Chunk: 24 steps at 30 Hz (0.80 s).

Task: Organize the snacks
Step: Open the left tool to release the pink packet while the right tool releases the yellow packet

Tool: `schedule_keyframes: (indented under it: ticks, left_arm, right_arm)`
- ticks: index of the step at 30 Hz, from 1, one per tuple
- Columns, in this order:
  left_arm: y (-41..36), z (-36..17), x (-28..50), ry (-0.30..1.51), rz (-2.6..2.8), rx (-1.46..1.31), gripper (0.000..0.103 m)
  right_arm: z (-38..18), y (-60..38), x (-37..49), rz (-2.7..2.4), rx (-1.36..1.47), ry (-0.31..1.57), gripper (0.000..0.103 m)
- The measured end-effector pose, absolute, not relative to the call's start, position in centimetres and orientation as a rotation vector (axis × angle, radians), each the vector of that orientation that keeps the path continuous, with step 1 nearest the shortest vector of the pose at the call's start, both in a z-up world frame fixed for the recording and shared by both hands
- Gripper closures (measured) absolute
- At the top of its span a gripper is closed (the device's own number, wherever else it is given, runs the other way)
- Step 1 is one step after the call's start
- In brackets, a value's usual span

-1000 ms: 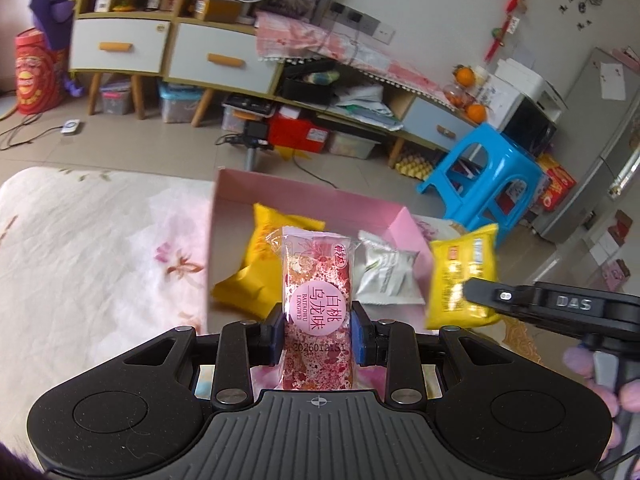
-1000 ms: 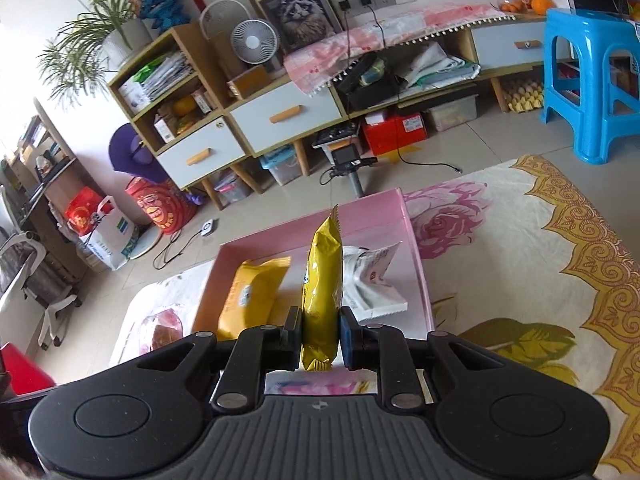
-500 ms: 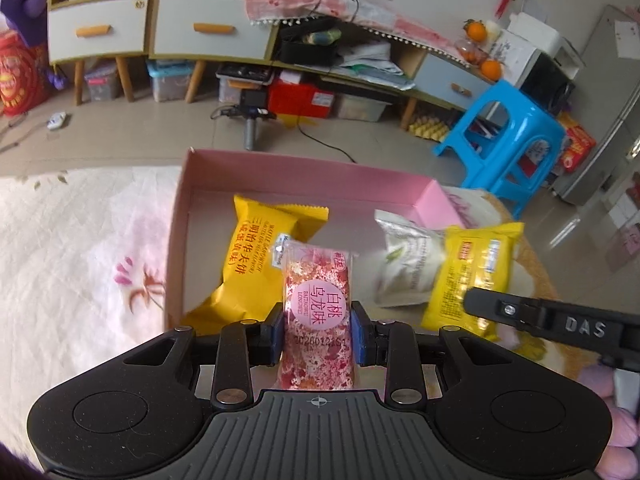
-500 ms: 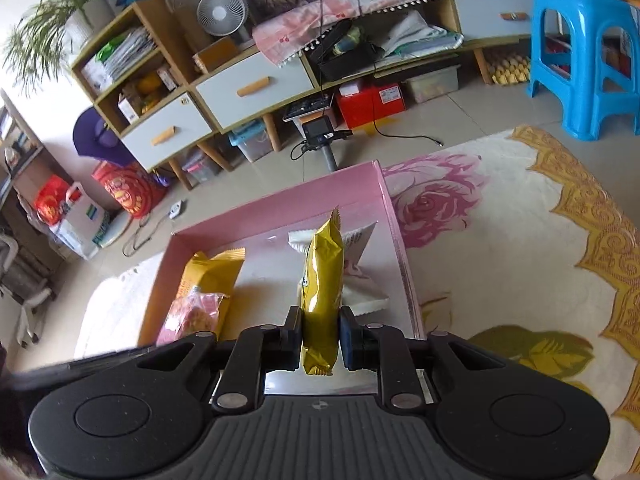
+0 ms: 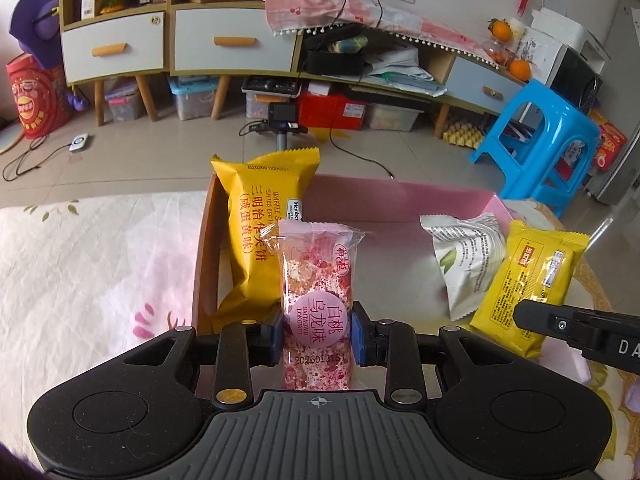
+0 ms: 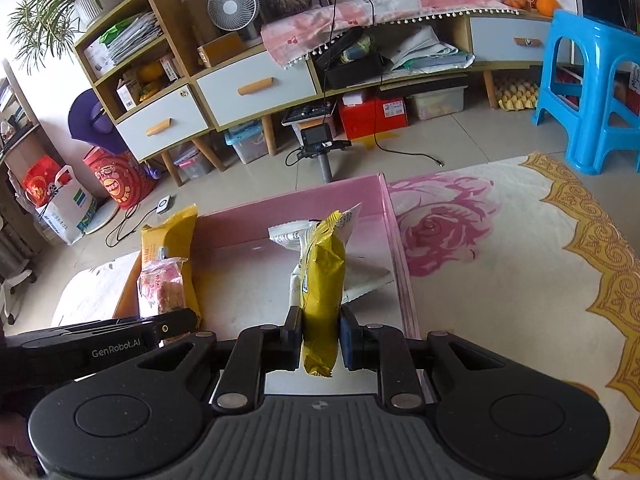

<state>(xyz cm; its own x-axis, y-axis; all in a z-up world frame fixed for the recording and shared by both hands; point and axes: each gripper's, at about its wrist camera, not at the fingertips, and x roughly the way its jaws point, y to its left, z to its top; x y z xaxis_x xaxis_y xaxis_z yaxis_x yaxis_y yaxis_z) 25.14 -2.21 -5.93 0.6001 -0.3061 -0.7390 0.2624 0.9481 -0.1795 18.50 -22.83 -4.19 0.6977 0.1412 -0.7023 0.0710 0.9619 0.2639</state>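
Observation:
My left gripper [image 5: 318, 336] is shut on a pink flowery snack packet [image 5: 318, 300], held upright over the near left of the pink box [image 5: 400, 196]. It leans by an orange-yellow waffle packet [image 5: 260, 236] standing against the box's left wall. My right gripper [image 6: 320, 340] is shut on a yellow snack packet [image 6: 322, 280], edge-on, over the box's right side [image 6: 390, 216]. A white and green packet [image 5: 468, 256] lies in the box behind it. The yellow packet also shows in the left wrist view [image 5: 532, 280], and the pink packet in the right wrist view [image 6: 162, 284].
The box sits on a table with a flowered cloth [image 6: 500, 280]. Beyond the far edge are a tiled floor, a low cabinet [image 5: 240, 40], a camera on a stand [image 5: 282, 120] and a blue stool [image 5: 548, 140].
Both grippers have come lower and closer over the box, each still holding its packet. The orange-yellow packet now stands against the left wall.

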Motion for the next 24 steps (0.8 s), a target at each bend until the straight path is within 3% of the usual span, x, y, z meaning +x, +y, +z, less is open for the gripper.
schedule_keyframes:
  ticks: [6,10,12,14,16,18,22,24]
  left_arm:
    - [-2.5,-5.8,25.1,0.868,-0.322,-0.052,0.073]
    - [-2.6,-5.5,24.6,0.870,-0.339,-0.059,0.070]
    - [-2.5,-5.2,24.1,0.866,-0.348,-0.057,0.059]
    - [-2.5,-4.7,23.5,0.858,-0.356,-0.056,0.051]
    - [-2.5,-4.0,22.7,0.851,-0.369,-0.058,0.044]
    - [-2.5,-3.2,22.0,0.844,-0.380,-0.057,0.032]
    - [-2.5,-1.3,20.0,0.818,-0.397,-0.042,0.021]
    - [-2.4,-0.5,19.0,0.806,-0.399,-0.041,0.016]
  right_arm:
    - [-4.2,-22.8,18.6,0.041,0.276,0.797,0.093]
    - [-3.7,-22.9,18.2,0.052,0.280,0.794,0.087]
    - [-3.1,-22.9,17.9,0.062,0.278,0.784,0.079]
    - [-2.5,-22.9,17.4,0.066,0.267,0.770,0.062]
    - [-1.7,-22.8,16.8,0.071,0.253,0.751,0.053]
    - [-0.9,-22.7,16.2,0.080,0.233,0.741,0.048]
    - [0.7,-22.5,14.8,0.082,0.198,0.713,0.031]
    - [1.5,-22.5,14.0,0.078,0.189,0.701,0.028]
